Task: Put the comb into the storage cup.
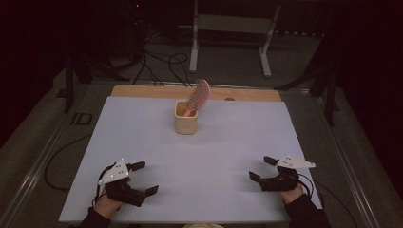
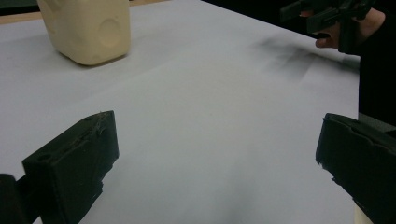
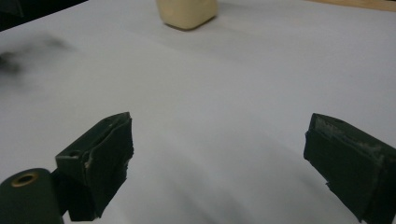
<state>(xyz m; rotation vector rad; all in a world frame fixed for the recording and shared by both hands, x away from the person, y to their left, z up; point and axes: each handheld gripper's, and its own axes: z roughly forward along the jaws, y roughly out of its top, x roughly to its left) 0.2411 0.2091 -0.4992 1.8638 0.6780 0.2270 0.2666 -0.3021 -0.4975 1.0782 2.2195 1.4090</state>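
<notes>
A cream square cup (image 1: pixel 186 119) stands upright toward the back middle of the white sheet (image 1: pixel 199 156). A pink hairbrush (image 1: pixel 199 96) leans out of it, head up and tilted right. My left gripper (image 1: pixel 144 178) rests open near the front left edge, nothing between its jaws. My right gripper (image 1: pixel 262 168) sits open near the front right edge, also holding nothing. The left gripper view has the cup (image 2: pixel 88 29) at upper left and the other gripper (image 2: pixel 327 18) at upper right. In the right gripper view the cup (image 3: pixel 187 13) stands at the top.
The white sheet lies on a wooden table whose bare strip (image 1: pixel 142 91) shows along the back. Cables (image 1: pixel 161 61) and a white stand's legs (image 1: pixel 228 42) lie on the dark floor behind the table. A metal rail (image 1: pixel 43 156) runs along the left side.
</notes>
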